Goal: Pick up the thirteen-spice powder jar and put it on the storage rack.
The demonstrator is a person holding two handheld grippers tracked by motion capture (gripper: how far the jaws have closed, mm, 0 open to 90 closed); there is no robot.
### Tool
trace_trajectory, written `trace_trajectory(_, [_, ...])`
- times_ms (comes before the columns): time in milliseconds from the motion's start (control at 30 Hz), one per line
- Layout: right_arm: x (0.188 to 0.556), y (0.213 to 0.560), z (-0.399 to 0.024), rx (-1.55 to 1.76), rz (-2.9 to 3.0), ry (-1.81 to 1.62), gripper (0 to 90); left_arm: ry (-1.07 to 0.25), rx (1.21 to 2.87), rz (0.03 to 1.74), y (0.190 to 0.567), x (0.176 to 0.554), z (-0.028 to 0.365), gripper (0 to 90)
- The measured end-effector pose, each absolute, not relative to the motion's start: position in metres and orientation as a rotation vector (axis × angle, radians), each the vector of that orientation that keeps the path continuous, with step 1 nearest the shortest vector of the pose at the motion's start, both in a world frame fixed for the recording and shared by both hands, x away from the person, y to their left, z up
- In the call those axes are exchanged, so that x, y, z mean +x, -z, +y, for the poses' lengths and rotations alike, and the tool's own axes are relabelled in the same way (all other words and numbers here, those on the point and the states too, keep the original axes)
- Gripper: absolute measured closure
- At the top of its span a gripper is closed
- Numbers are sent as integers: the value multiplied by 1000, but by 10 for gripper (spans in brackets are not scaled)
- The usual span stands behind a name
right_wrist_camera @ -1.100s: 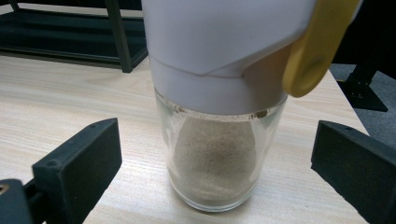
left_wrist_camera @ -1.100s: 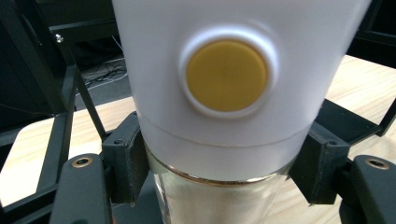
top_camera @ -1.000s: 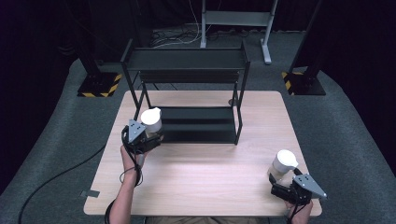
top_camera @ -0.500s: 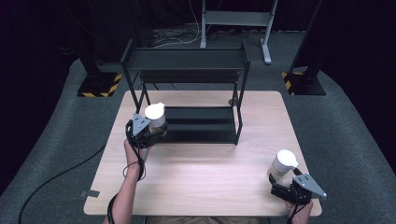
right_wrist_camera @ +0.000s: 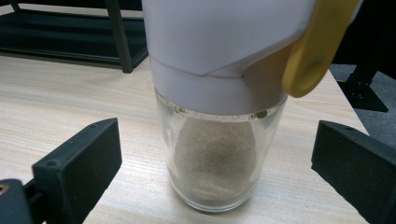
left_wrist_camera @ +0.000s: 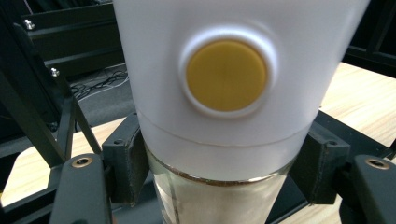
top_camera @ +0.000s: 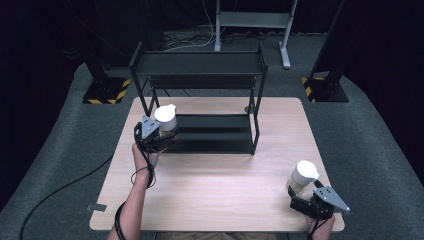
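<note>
wooden table [top_camera: 215, 190]: black rack [top_camera: 200, 100] behind, apparently fronting the left hand-held gripper's [top_camera: 159, 137] jar [top_camera: 165, 118].

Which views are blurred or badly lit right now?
High view: table brightly lit, surroundings nearly black, black rack low in contrast. Left gripper view: the held jar is slightly soft, its yellow button smeared. Right gripper view: the other jar is sharp at the glass, its white lid washed out.

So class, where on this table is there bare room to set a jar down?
The table's wide middle, between the left gripper and the right jar, is bare. The strip right of the rack is free too. It is crowded at the rack's left end.
</note>
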State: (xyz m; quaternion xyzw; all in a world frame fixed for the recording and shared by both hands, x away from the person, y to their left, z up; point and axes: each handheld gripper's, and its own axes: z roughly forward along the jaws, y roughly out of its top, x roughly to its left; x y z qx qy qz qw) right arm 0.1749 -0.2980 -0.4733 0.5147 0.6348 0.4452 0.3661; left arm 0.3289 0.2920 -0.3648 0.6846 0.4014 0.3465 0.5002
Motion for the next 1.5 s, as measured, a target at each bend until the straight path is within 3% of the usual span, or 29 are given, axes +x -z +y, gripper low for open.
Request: trace_trajectory(1500, [173, 474, -297, 1324, 1620, -1144, 8, -857, 1637, 948, 334, 339, 305, 301])
